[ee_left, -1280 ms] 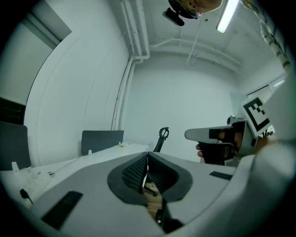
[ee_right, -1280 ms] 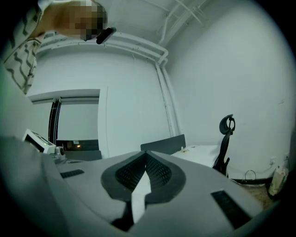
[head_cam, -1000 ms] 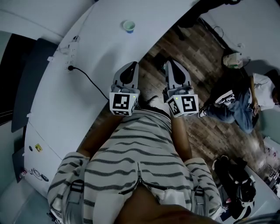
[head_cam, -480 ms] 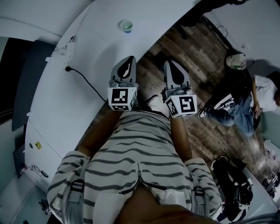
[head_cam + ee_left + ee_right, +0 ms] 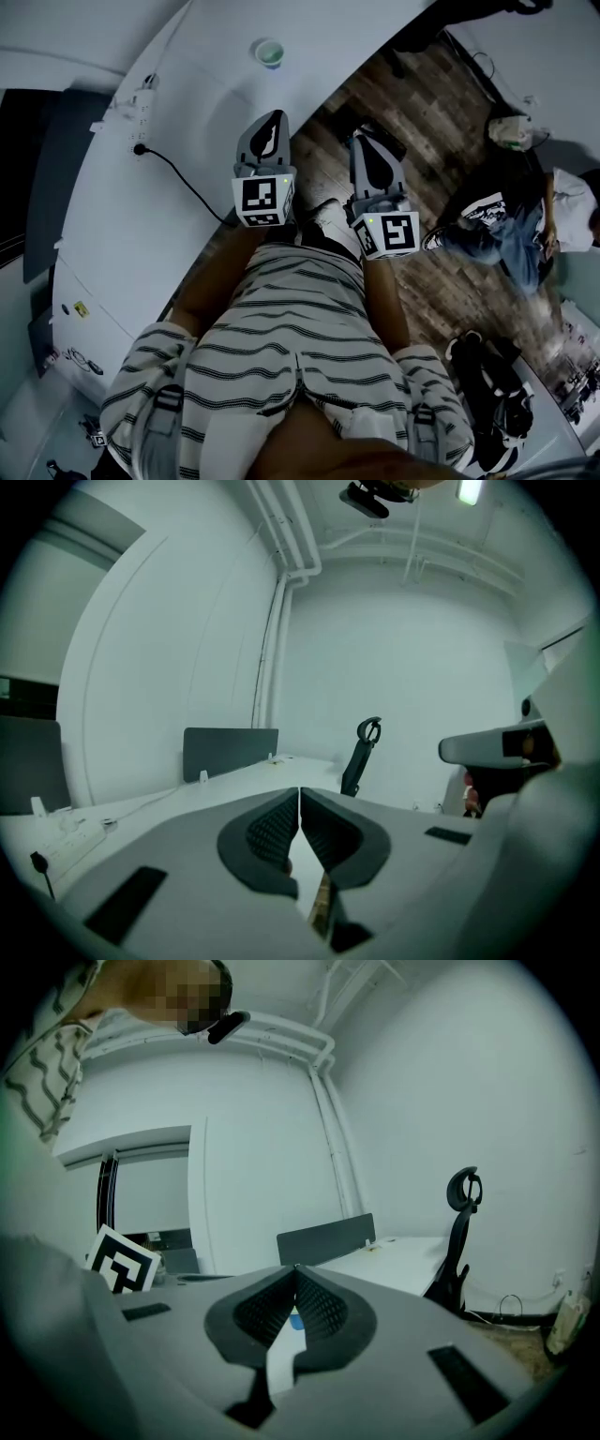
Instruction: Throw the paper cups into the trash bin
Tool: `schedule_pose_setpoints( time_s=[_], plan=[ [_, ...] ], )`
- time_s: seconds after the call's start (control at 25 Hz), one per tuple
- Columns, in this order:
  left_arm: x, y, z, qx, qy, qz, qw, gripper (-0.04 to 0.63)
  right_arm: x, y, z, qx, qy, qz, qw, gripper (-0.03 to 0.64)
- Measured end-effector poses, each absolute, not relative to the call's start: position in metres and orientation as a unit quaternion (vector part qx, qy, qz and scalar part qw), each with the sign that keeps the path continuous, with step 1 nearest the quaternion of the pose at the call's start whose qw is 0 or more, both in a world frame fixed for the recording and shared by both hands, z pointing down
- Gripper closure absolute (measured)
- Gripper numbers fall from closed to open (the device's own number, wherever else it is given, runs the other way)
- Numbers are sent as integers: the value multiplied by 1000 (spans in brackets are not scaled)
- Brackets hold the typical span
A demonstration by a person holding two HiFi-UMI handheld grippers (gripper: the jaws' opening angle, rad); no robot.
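Note:
A paper cup (image 5: 269, 52) with a green-blue inside stands upright on the white curved table (image 5: 216, 56), far from both grippers. My left gripper (image 5: 273, 116) is held in front of the striped shirt, over the table's edge. Its jaws are shut with nothing between them, and they meet at a thin line in the left gripper view (image 5: 299, 795). My right gripper (image 5: 362, 138) hangs beside it over the wooden floor, also shut and empty (image 5: 296, 1270). No trash bin can be told for sure.
A power strip (image 5: 141, 101) and its black cable (image 5: 183, 183) lie on the table left of my grippers. A person (image 5: 511, 220) sits on the floor at the right, and dark bags (image 5: 492, 394) lie lower right. An office chair (image 5: 459, 1227) stands by a far desk.
Both grippers stay shut. The left one has edged slightly forward toward the table, and the view has shifted a little. The cup has not moved.

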State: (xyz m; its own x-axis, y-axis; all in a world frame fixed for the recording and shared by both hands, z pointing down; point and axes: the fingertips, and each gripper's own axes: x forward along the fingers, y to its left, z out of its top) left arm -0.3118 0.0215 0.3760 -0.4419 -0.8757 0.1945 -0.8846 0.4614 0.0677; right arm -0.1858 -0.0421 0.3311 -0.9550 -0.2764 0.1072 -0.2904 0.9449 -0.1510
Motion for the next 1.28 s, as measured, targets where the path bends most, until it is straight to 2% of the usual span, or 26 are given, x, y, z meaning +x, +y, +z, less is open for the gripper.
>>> schedule_pose_setpoints(
  time_s=[0.96,1.08,1.28],
  plan=[
    [-390,-14,478,480,-866,34,138,565,-193,-36,378,152,-979,98,92,600],
    [-399,-20,491,480,-865,35,144,513,-193,-36,384,153,-978,98,98,600],
    [-412,-28,512,472,-867,41,154,466,-195,-38,393,156,-977,104,105,600]
  ],
)
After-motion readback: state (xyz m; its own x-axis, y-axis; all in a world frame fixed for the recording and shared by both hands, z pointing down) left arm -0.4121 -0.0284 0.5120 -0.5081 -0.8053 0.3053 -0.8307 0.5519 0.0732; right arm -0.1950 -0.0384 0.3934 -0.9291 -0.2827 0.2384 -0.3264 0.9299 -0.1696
